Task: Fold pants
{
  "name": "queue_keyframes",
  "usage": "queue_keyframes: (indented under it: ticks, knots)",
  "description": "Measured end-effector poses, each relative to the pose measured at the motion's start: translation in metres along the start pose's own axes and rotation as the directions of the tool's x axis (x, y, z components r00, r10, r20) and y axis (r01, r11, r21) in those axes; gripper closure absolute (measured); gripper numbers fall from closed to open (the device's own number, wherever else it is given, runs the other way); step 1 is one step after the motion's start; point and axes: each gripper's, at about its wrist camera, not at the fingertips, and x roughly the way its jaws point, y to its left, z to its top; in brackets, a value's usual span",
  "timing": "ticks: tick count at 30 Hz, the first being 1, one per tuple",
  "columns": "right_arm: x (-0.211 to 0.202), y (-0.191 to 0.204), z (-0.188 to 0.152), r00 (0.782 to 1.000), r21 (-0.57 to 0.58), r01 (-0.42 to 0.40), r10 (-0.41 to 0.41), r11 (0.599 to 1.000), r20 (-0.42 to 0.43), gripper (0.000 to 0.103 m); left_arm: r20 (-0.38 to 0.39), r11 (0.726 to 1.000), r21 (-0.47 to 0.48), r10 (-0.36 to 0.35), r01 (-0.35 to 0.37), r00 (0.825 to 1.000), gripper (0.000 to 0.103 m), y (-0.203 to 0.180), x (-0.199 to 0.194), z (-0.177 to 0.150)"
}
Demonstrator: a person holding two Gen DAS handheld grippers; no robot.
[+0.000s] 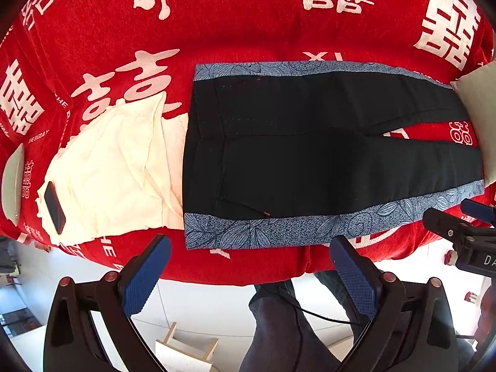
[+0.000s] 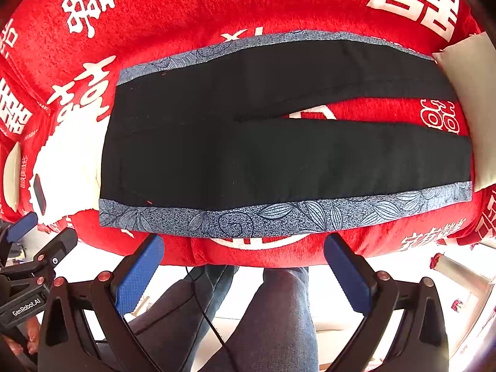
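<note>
Black pants [image 1: 310,161] [image 2: 263,152] with blue leaf-patterned side stripes lie flat on a red cloth, waistband to the left, both legs spread toward the right. My left gripper [image 1: 251,245] hovers open just off the near edge, below the near side stripe at the waist end. My right gripper [image 2: 243,243] is open too, below the middle of the near stripe, nothing between its fingers. The right gripper's body [image 1: 462,235] shows at the right edge of the left wrist view, and the left gripper's body [image 2: 28,276] shows at the left of the right wrist view.
A cream cloth [image 1: 117,167] with a dark phone [image 1: 55,207] on it lies left of the waistband. A pale cushion [image 1: 480,114] sits at the leg ends. The red cover [image 1: 248,24] has white characters. A person's legs in jeans [image 2: 272,319] stand below the edge.
</note>
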Motion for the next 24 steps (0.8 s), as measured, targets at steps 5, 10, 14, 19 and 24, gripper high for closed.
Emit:
queue_keyframes:
  ticks: [5,10,14,19,24]
  knots:
    - [-0.001,0.0,0.001,1.0,-0.004,0.0,0.0,1.0,0.002,0.0,-0.002,1.0,-0.018,-0.013,0.013,1.0,0.001,0.002,0.001,0.0]
    - [0.0,-0.001,0.001,1.0,-0.002,0.001,-0.001,1.0,0.001,0.0,-0.011,1.0,-0.005,-0.016,0.016,1.0,0.001,-0.003,0.002,0.0]
    - [0.0,-0.004,0.002,1.0,-0.001,0.0,0.0,1.0,-0.003,0.0,-0.015,1.0,-0.006,-0.015,0.014,1.0,0.001,-0.005,0.002,0.001]
    - [0.002,-0.007,0.002,1.0,0.0,-0.003,0.003,1.0,-0.006,0.0,-0.024,1.0,-0.012,-0.009,0.009,1.0,0.001,-0.006,0.004,0.001]
    - [0.003,-0.008,0.003,1.0,-0.001,-0.005,0.005,1.0,-0.006,0.0,-0.022,1.0,-0.012,-0.003,0.003,1.0,0.001,-0.009,0.003,0.002]
